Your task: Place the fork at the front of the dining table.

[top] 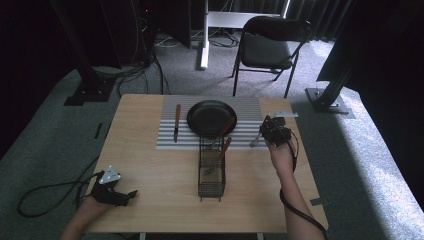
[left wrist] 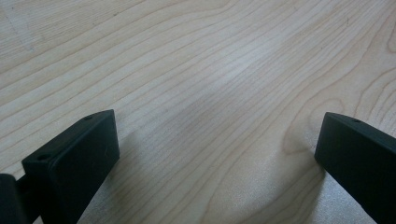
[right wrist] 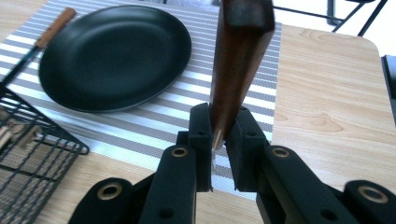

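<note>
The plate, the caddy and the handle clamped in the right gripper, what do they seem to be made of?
The plate looks like matte black ceramic or melamine: smooth, with a soft sheen; which one I cannot tell. The caddy looks like black-coated wire, since you can see through its grid. The handle in the right gripper looks like dark brown finished wood with squared edges.

My overhead camera looks forward and down from the near side, taking in the whole table (top: 150,150), with the floor and a chair (top: 270,45) beyond. My left gripper camera sits very close above bare tabletop (left wrist: 210,60) at the near left, angled down. My right gripper camera, low at the right edge, faces across the striped mat (right wrist: 154,126) toward the black plate (right wrist: 116,56). It shares the mat (top: 250,112), the plate (top: 211,117) and the wire basket (right wrist: 32,158) with the overhead view.
</note>
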{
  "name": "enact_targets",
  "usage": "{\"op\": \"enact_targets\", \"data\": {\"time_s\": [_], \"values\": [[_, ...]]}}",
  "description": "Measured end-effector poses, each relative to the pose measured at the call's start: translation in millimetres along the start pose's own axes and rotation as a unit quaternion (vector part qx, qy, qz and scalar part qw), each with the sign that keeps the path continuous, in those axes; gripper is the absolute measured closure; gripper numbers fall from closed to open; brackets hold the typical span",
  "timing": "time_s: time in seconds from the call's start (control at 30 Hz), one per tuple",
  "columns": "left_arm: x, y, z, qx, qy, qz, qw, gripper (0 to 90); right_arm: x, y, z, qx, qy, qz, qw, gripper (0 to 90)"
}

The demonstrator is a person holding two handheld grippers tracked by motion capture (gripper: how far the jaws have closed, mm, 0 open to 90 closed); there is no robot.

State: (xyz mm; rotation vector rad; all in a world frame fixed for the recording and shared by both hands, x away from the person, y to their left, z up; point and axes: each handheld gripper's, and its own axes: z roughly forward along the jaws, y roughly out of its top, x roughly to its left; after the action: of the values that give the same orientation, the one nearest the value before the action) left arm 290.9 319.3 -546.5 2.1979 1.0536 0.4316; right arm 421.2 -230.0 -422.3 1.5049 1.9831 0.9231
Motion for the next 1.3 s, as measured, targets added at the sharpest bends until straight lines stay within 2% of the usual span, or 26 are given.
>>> {"op": "enact_targets", "data": {"time_s": [0.33, 0.6, 0.87, 0.9, 1.07, 1.3], "values": [[0.0, 0.0, 0.0, 0.0, 0.0, 0.0, 1.0, 0.0, 1.1, 16.9, 17.4, 0.018, -0.003, -0.008, 0.9998, 80.6], [0.0, 0.0, 0.0, 0.0, 0.0, 0.0, 1.0, 0.0, 0.4, 40.1, 43.3, 0.036, -0.007, 0.001, 0.9993, 80.6], [0.0, 0.0, 0.0, 0.0, 0.0, 0.0, 1.0, 0.0, 1.4, 60.7, 72.2, 0.069, -0.013, 0.007, 0.9975, 80.5], [0.0, -0.1, 0.0, 0.0, 0.0, 0.0, 1.0, 0.0, 1.6, 65.5, 81.2, 0.079, -0.016, 0.009, 0.9967, 80.5], [0.0, -0.1, 0.0, 0.0, 0.0, 0.0, 1.0, 0.0, 3.6, 74.6, 104.7, 0.102, -0.024, 0.008, 0.9944, 80.4], [0.0, -0.1, 0.0, 0.0, 0.0, 0.0, 1.0, 0.0, 2.5, 83.2, 141.4, 0.146, -0.032, 0.014, 0.9887, 80.4]]}}
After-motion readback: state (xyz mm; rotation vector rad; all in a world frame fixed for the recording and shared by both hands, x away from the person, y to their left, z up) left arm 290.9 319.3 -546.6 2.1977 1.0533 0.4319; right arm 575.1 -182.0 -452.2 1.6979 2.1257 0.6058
